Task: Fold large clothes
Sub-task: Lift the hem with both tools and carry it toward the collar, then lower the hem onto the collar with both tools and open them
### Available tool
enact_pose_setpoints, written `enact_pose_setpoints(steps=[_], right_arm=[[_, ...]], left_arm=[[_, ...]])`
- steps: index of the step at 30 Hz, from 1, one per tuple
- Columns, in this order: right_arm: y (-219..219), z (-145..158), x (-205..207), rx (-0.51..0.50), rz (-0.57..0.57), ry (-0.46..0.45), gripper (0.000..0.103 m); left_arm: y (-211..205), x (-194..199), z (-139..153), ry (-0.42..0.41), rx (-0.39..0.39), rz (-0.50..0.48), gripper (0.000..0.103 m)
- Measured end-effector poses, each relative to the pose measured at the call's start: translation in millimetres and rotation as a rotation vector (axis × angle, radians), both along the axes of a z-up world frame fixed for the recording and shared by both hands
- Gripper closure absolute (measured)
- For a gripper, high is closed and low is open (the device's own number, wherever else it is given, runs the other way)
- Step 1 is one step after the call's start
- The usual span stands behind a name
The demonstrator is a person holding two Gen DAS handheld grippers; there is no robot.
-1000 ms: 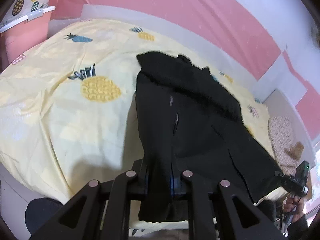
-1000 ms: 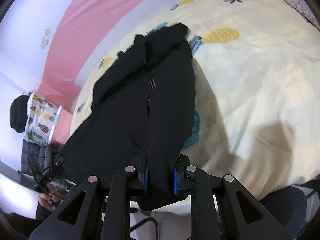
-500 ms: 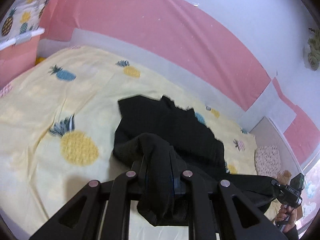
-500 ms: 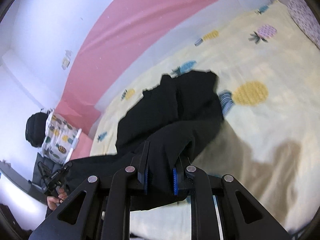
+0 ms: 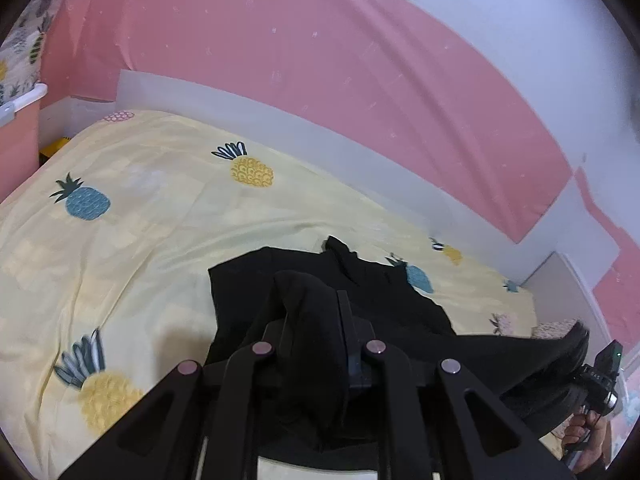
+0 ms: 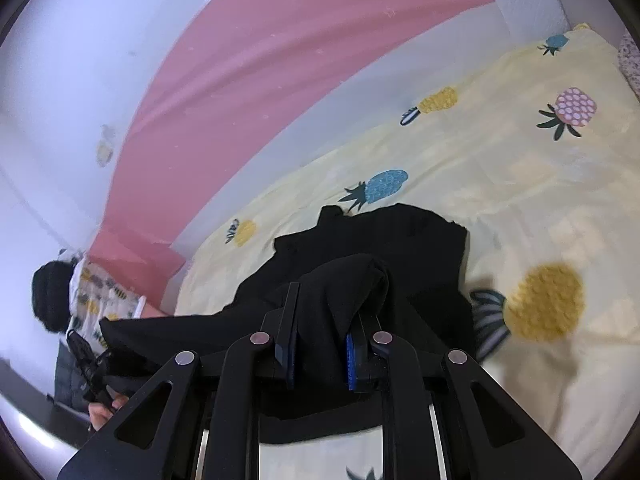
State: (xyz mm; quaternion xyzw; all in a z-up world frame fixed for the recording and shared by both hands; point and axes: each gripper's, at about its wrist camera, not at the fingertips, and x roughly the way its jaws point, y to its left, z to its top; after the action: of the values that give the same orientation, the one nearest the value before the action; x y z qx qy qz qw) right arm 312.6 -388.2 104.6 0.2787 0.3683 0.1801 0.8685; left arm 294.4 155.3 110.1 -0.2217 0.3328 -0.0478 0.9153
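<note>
**A:** status on the grippers?

**B:** My left gripper [image 5: 316,344] is clenched on a bunched fold of the black garment [image 5: 360,300]. Cloth fills the gap and humps up over the fingers. My right gripper [image 6: 320,344] is the same: clamped on another fold of that garment [image 6: 400,248], blue pads [image 6: 350,360] pressing the fabric from both sides.

**A:** where's the garment sitting?

**B:** The near edge is lifted in both grips, stretched as a dark band between the two. The far part lies flat on the yellow pineapple-print bedsheet [image 5: 140,240], its ragged far edge toward the wall side.

**A:** can you see the other gripper from each side?

**B:** Yes. From the left wrist, my right hand [image 5: 580,436] is at the lower right on its handle, with the cloth running to it. From the right wrist, my left hand [image 6: 104,412] is at the lower left, likewise.

**A:** surroundings?

**B:** Pink wall panel [image 5: 320,60] behind the bed, a pale strip below it. Pineapple-print fabric [image 6: 96,292] at far left in the right wrist view.
</note>
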Motion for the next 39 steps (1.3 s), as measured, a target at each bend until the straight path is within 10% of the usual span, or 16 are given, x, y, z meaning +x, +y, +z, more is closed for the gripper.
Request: enact_pose_setpoints(steps=[19, 26, 33, 39], right_arm=[[19, -134, 152, -0.023, -0.095, 0.309, 0.076], [12, -105, 132, 0.019, -0.059, 0.179, 0.03], [-2, -76, 114, -0.069, -0.07, 0.042, 0.028], [11, -108, 140, -0.141, -0.043, 0.105, 0.028]], left_arm=[[-32, 178, -142, 0.298, 0.116, 0.008, 0.081], [-12, 163, -114, 0.216, -0.036, -0.068, 0.042], [21, 139, -56, 0.033, -0.036, -0.039, 0.019], [13, 179, -108, 0.215, 0.065, -0.057, 0.019]])
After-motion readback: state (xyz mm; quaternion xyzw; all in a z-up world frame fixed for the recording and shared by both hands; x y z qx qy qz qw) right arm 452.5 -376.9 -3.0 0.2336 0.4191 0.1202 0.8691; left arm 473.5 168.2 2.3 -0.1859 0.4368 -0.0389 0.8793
